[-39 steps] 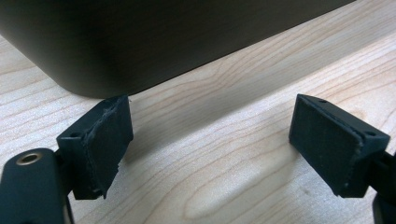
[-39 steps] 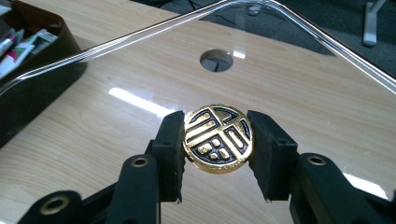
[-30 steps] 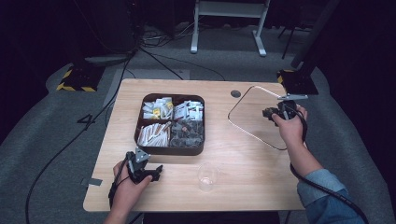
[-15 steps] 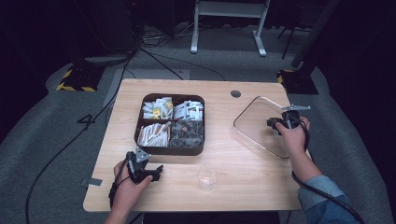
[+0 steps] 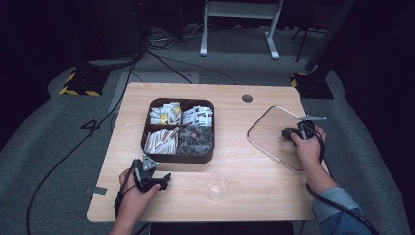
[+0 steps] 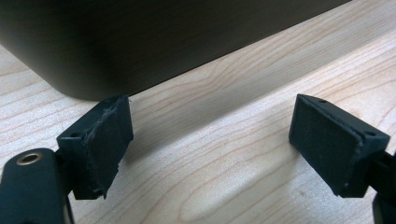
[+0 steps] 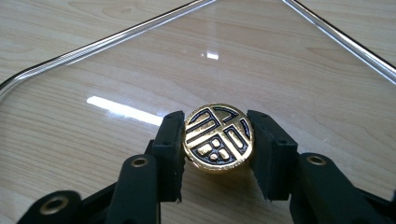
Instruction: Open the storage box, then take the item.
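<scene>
Left gripper [image 5: 164, 181] rests on the wooden table [image 5: 259, 196] near its front edge, jaws spread wide with bare wood between them [image 6: 210, 149]. Directly ahead of its jaws stands the dark rounded wall of the compartment tray [image 6: 154, 42], close but not touching; its four sections hold sachets and packets [image 5: 195, 116], print too small to read. A clear plastic cup [image 5: 218, 185] stands just beside this gripper, toward the table's middle, with open tabletop around it.

Right gripper [image 7: 218, 154] is closed on the round gold knob [image 7: 218, 138] of a glass lid [image 7: 140, 79], one pad against each side. The knob bears a black-lined ornamental character, not legible as text. The lid lies low over the table ahead of this gripper; its metal rim [image 5: 268, 149] sits close to the table's right edge, well apart from the tray. A cable grommet [image 5: 247, 98] lies beyond.
</scene>
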Motion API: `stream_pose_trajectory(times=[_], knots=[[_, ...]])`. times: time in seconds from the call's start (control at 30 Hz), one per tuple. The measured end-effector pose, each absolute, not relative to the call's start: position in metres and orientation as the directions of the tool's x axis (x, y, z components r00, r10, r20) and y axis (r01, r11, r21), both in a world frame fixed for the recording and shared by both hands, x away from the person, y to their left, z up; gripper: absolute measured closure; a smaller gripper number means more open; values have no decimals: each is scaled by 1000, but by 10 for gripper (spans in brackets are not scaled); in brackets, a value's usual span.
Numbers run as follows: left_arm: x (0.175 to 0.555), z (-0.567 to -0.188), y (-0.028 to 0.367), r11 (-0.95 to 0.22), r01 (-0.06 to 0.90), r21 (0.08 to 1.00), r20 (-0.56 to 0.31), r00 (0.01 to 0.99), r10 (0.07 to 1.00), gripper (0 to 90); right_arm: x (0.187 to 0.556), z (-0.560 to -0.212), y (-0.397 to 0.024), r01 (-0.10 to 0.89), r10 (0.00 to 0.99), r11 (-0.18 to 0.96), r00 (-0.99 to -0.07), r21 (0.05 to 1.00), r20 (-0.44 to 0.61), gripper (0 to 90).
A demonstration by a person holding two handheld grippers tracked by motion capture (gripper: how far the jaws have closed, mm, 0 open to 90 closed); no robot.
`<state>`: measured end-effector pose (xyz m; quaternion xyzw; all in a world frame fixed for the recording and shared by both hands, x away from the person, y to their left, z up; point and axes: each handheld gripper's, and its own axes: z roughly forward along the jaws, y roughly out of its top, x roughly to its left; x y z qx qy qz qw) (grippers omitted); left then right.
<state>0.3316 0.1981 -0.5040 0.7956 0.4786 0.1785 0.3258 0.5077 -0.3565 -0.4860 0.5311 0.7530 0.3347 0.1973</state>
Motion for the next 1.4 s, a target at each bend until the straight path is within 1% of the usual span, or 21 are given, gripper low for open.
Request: stream_pose_trajectory(times=[0.27,0.3,0.33,0.37,0.53,0.73,1.1,1.3,1.4], knots=[[331,-504,198,-328,645,690,-28,476,879,140,506,-489,-359,664,935,200,-350,721,63,583],[331,-504,198,-326,645,691,-29,476,879,140,506,-488,-359,661,931,183,-354,728,87,526],[331,-504,198,-326,646,690,-29,476,879,140,506,-488,-359,661,931,183,-354,728,87,526],[331,-504,198,-327,646,690,-30,476,879,140,506,-488,-359,658,930,174,-355,733,97,504],[331,-504,198,-328,644,691,-26,476,879,141,507,-478,-360,628,925,199,-374,752,68,447],[330,-504,197,-331,644,690,-25,478,878,141,507,-462,-356,602,915,209,-398,770,62,446],[330,-504,197,-330,646,689,-27,477,878,138,506,-433,-333,546,883,233,-465,805,59,444],[331,-504,197,-334,643,689,-23,480,877,138,505,-426,-328,539,876,230,-477,810,68,437],[331,-504,196,-330,644,691,-26,478,878,138,505,-421,-319,530,863,238,-500,814,73,423]])
